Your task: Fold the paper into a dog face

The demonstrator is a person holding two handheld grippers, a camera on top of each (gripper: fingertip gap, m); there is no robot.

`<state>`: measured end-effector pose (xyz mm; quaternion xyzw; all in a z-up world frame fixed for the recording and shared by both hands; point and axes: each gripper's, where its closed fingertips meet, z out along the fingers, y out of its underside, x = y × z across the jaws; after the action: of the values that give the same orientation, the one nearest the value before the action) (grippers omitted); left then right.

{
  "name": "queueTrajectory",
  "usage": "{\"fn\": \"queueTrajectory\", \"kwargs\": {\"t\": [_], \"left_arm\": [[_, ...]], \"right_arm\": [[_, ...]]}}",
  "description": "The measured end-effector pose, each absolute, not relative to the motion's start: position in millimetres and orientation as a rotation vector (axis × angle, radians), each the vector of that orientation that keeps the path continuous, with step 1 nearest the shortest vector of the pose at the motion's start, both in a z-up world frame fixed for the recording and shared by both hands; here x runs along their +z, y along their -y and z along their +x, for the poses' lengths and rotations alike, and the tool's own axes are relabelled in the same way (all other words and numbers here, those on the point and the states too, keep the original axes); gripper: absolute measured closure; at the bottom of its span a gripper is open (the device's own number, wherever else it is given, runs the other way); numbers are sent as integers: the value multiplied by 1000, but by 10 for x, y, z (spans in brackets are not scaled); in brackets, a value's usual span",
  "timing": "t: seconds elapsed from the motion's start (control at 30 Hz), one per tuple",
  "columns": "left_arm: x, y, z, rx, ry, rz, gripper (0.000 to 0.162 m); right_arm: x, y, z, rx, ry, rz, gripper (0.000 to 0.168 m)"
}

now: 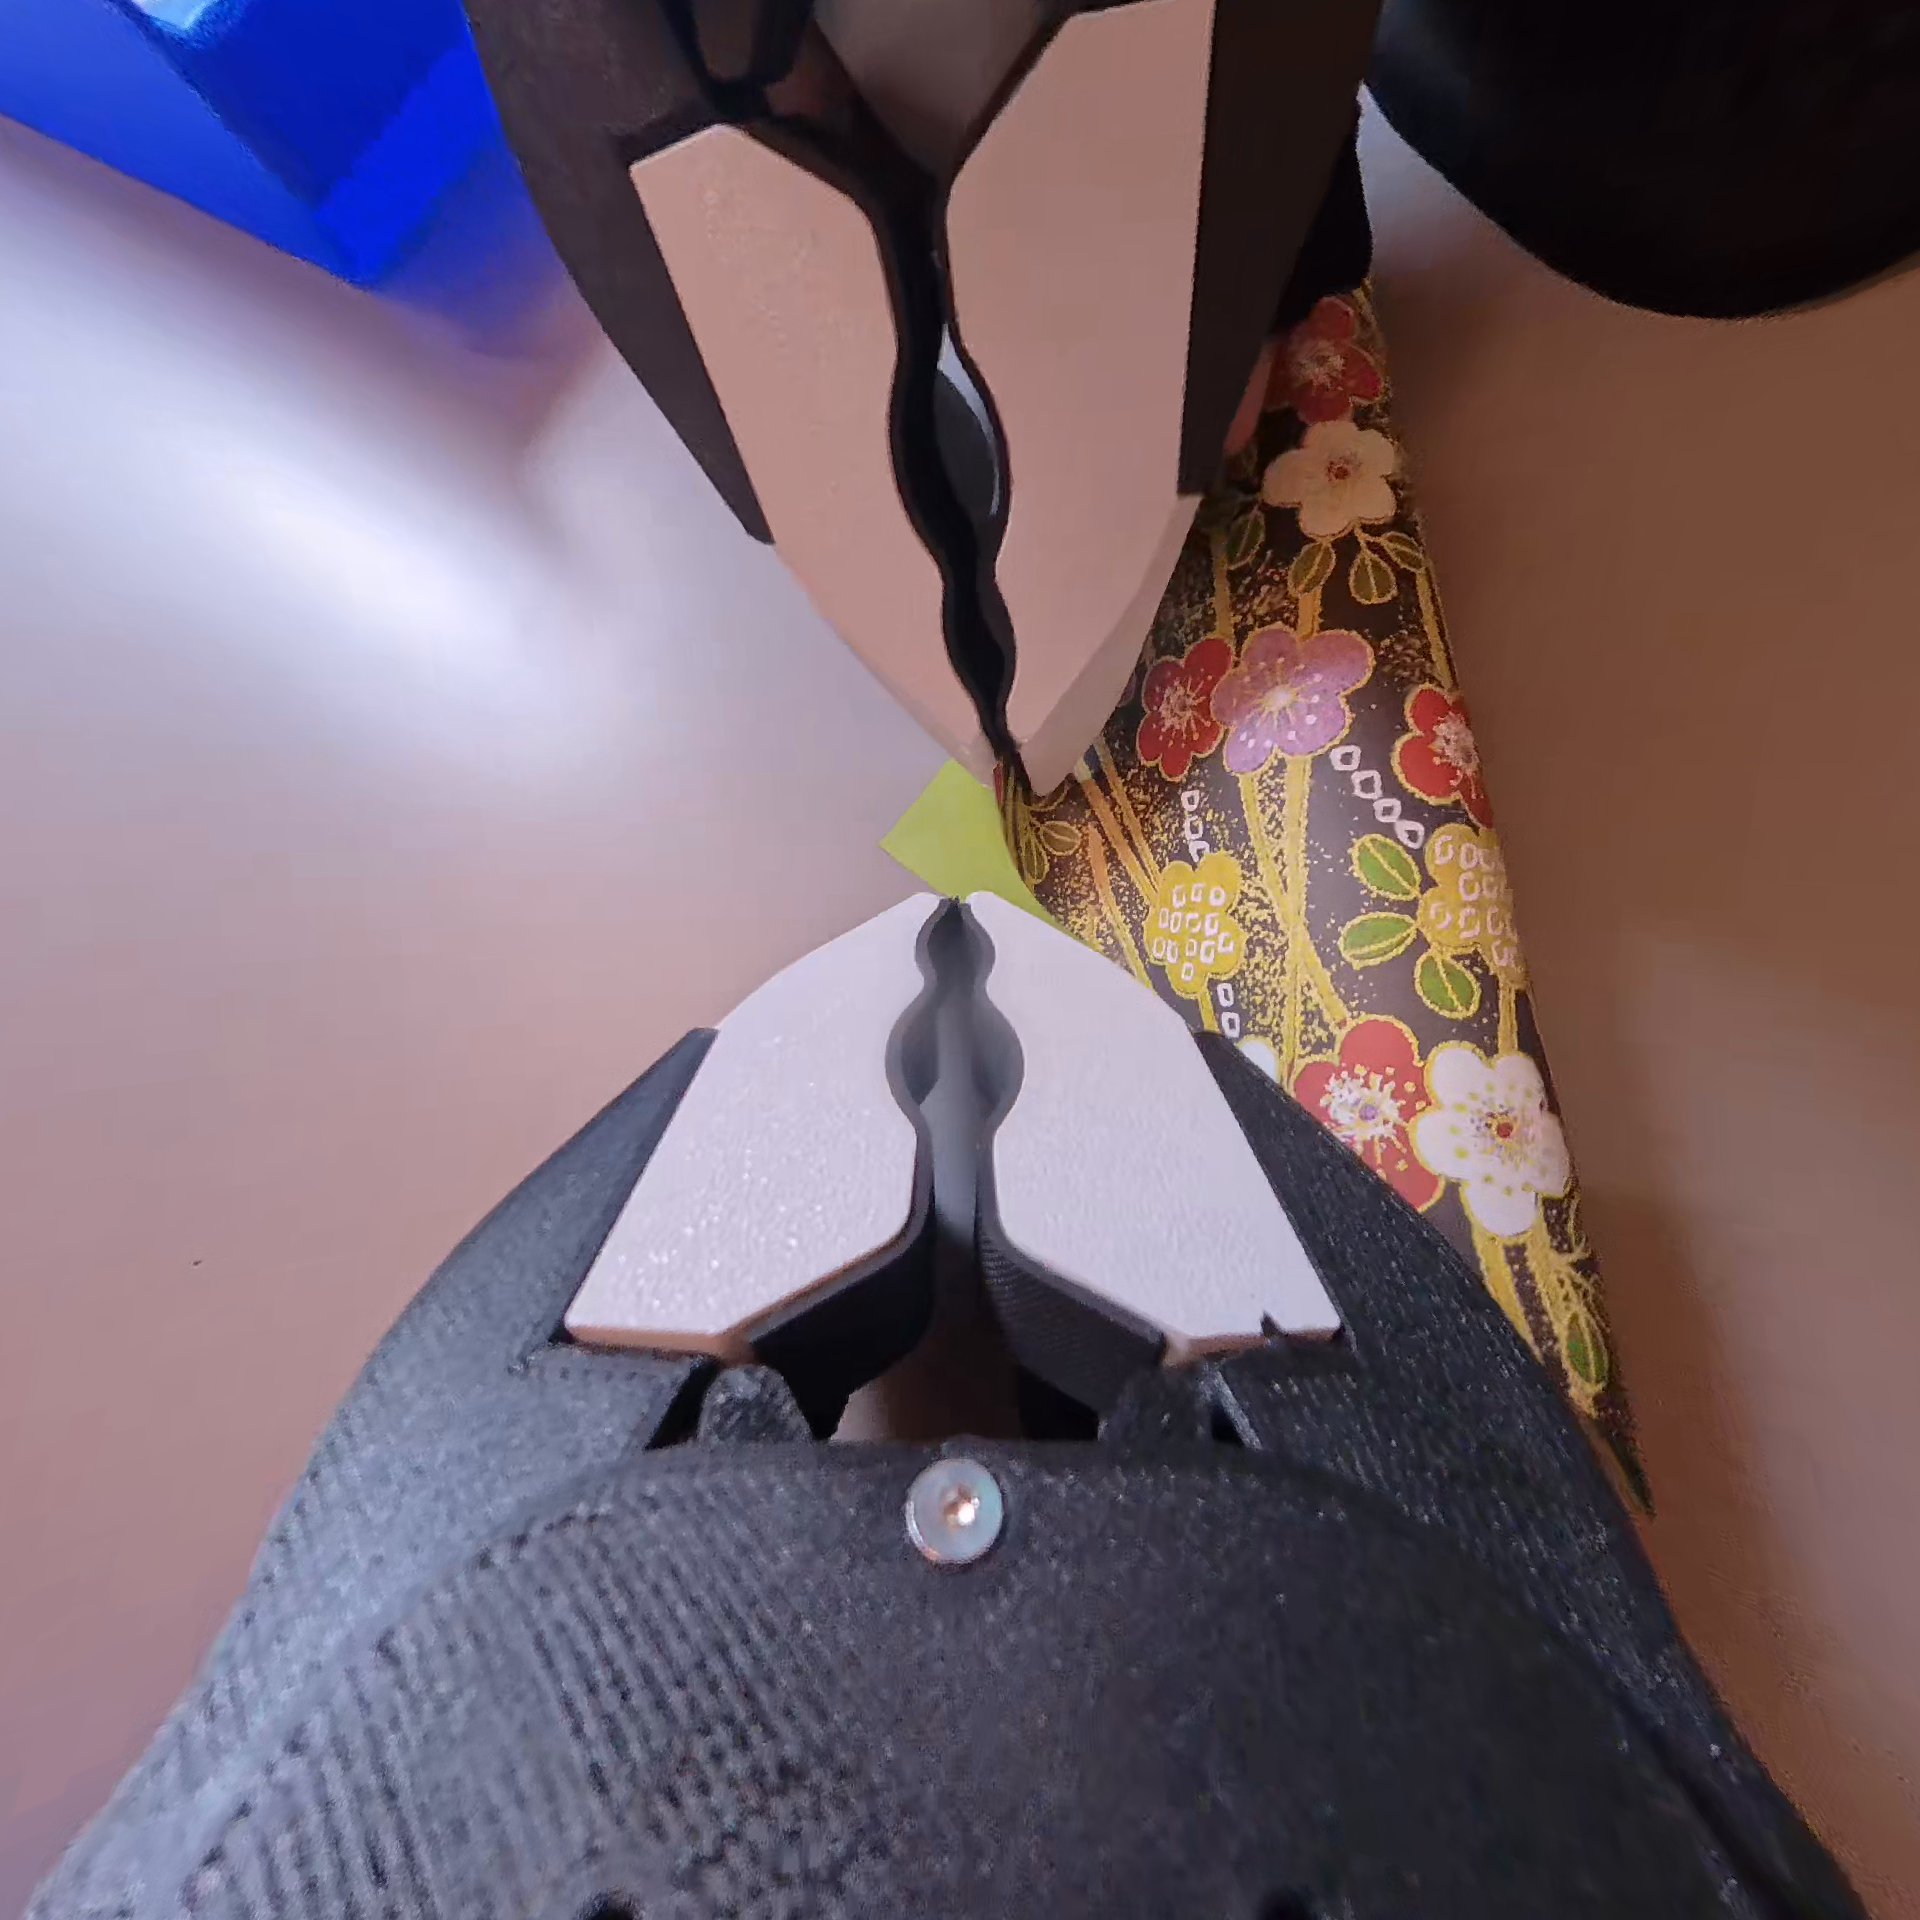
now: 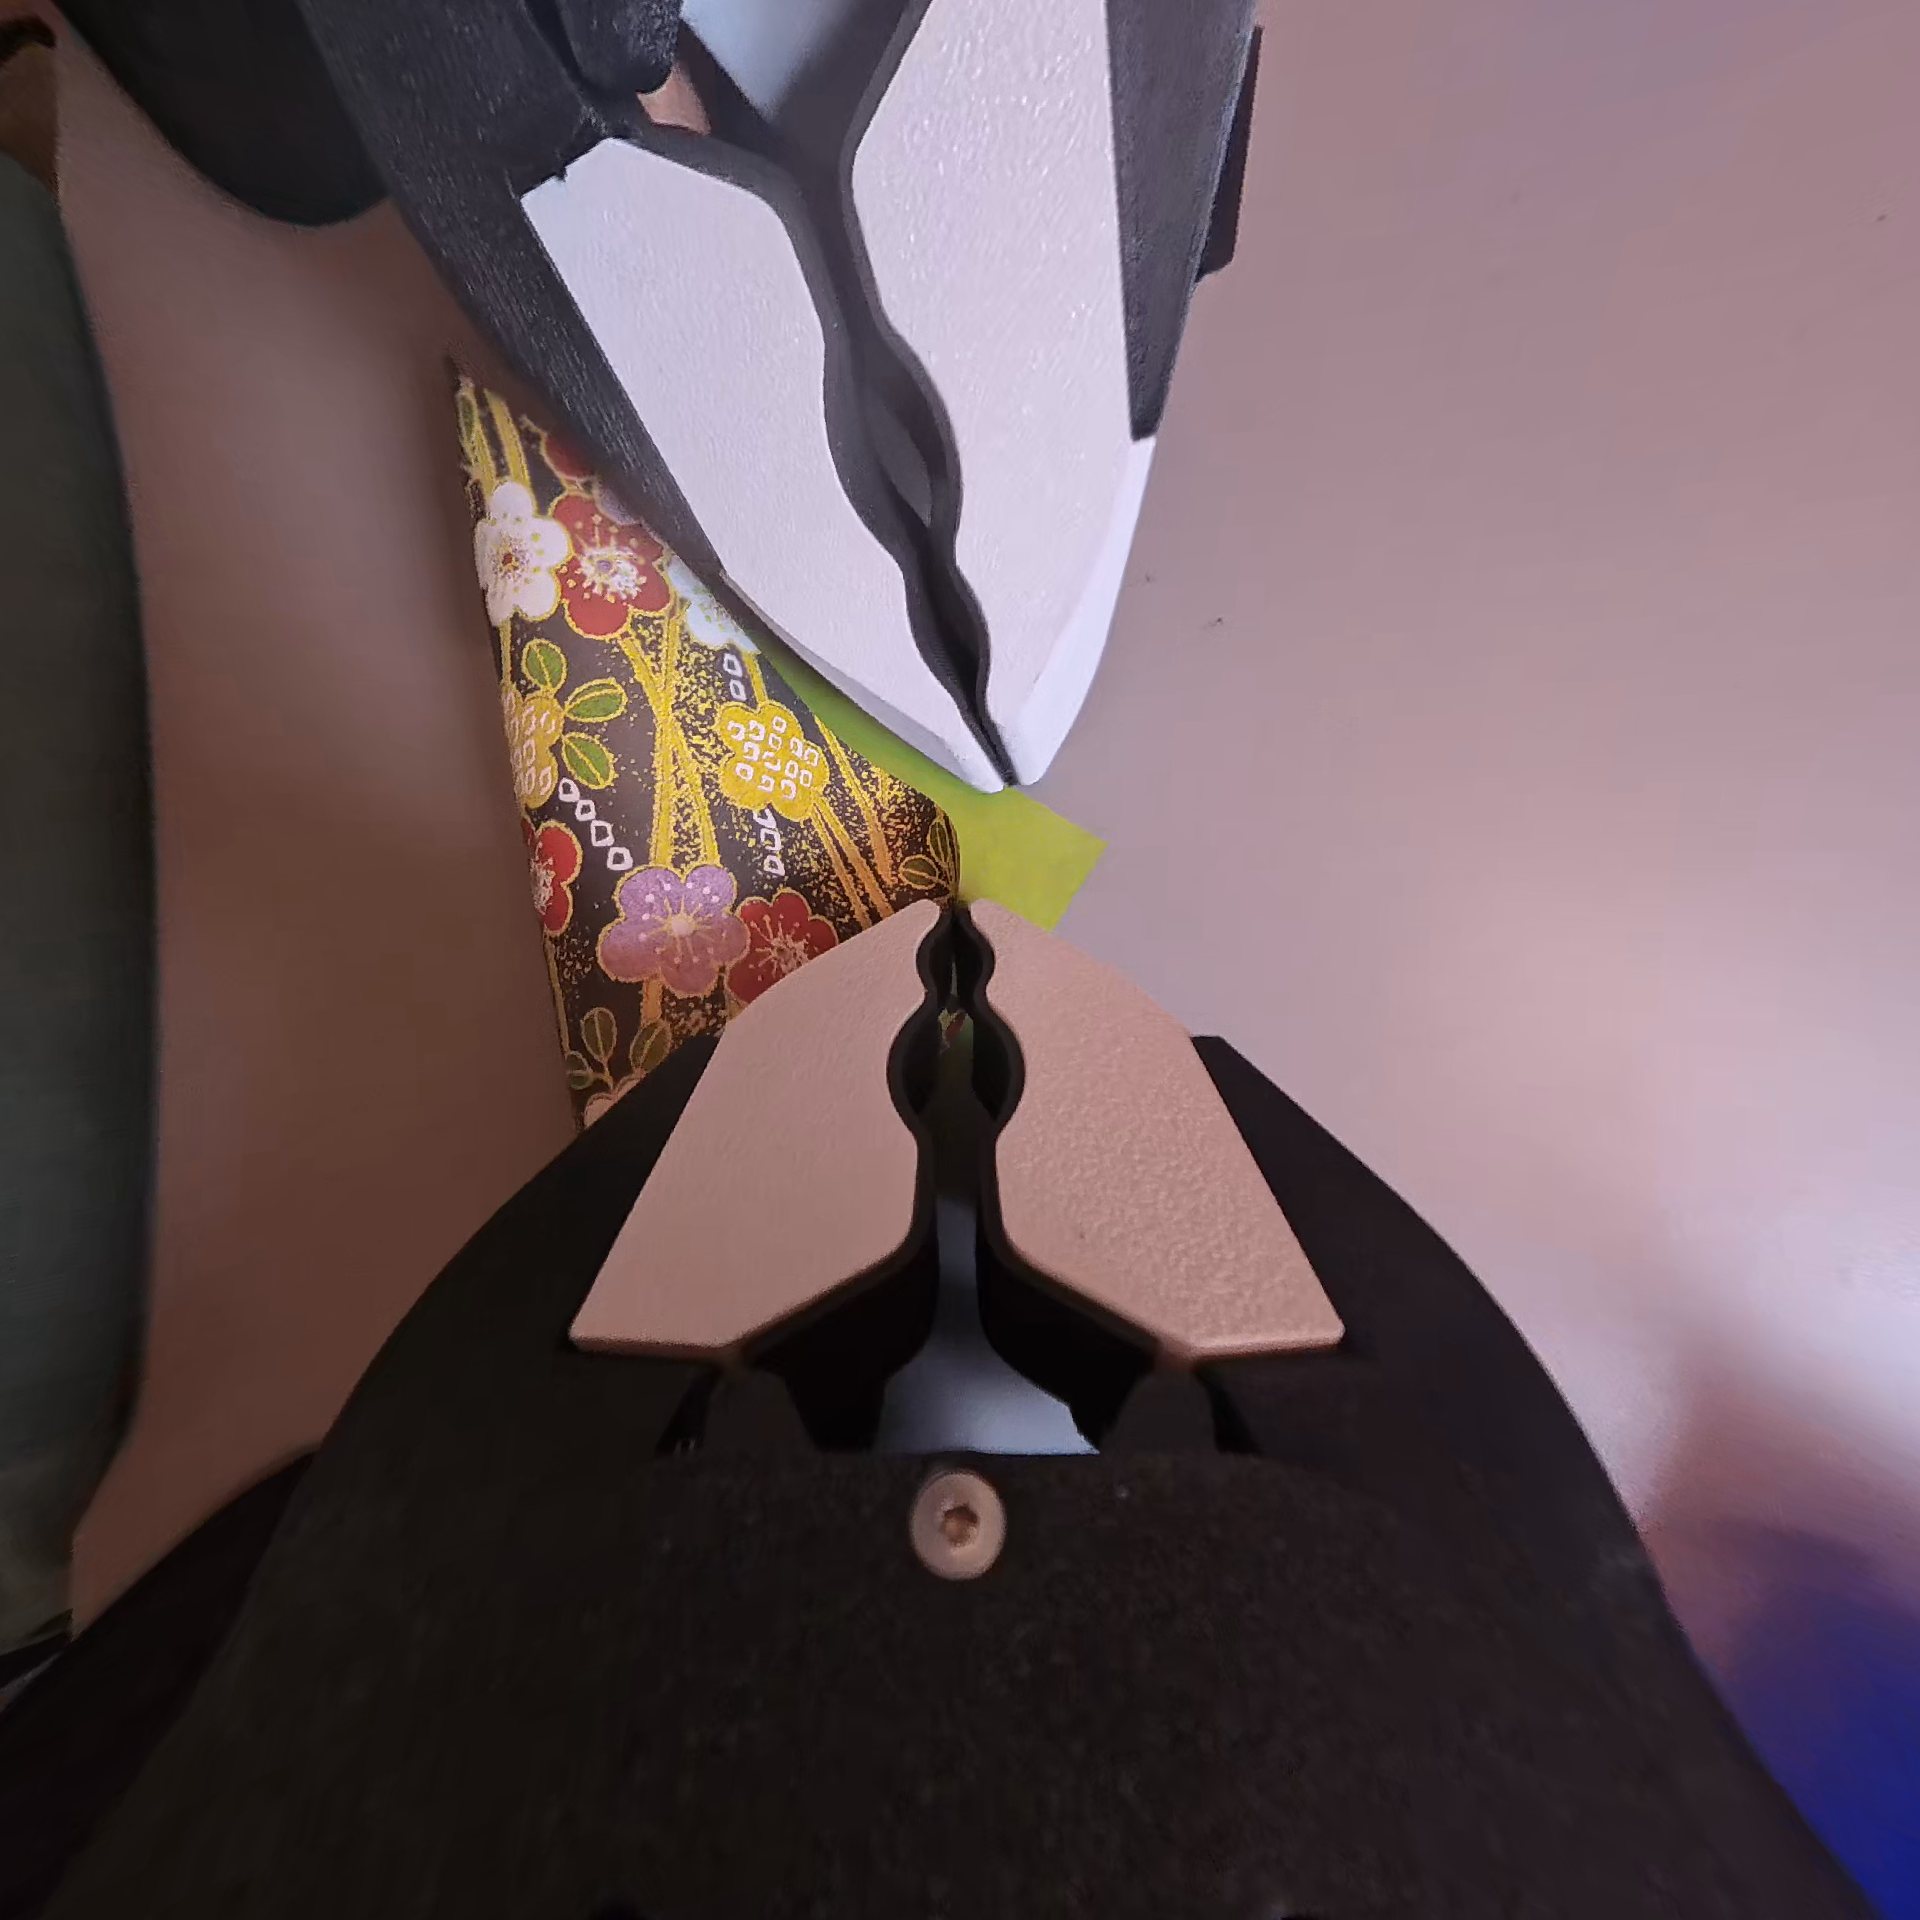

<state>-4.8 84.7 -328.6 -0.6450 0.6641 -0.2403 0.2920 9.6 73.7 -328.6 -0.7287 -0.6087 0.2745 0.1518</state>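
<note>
Paper [image 1: 1340, 831], dark and flowered with a lime-green underside, lies folded on the pale table [image 1: 364, 831], much of it hidden beneath both tools. Left gripper [image 1: 953, 906] has its fingers pressed together at the green corner; whether they pinch it, hard to tell. Right gripper [image 1: 1008, 764], coming in from twelve o'clock, nips the flowered edge. Blue bin [image 1: 343, 135] at eleven o'clock, blurred and cut off.

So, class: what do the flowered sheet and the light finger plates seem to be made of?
Flowered sheet: thin paper, dark print with gold glints, plain lime-green back showing at the corner. Finger plates on the left gripper: probably hard plastic, matt and finely grained, set in ridged black housings that look printed.
</note>
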Motion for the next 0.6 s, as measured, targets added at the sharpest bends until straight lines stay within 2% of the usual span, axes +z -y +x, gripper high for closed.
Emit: {"fn": "queueTrajectory", "kwargs": {"t": [0.6], "left_arm": [[-3285, -786, -25, -661, -1800, -1683, 162]], "right_arm": [[-3292, -806, 103, 733, 1734, -2099, 168]]}}
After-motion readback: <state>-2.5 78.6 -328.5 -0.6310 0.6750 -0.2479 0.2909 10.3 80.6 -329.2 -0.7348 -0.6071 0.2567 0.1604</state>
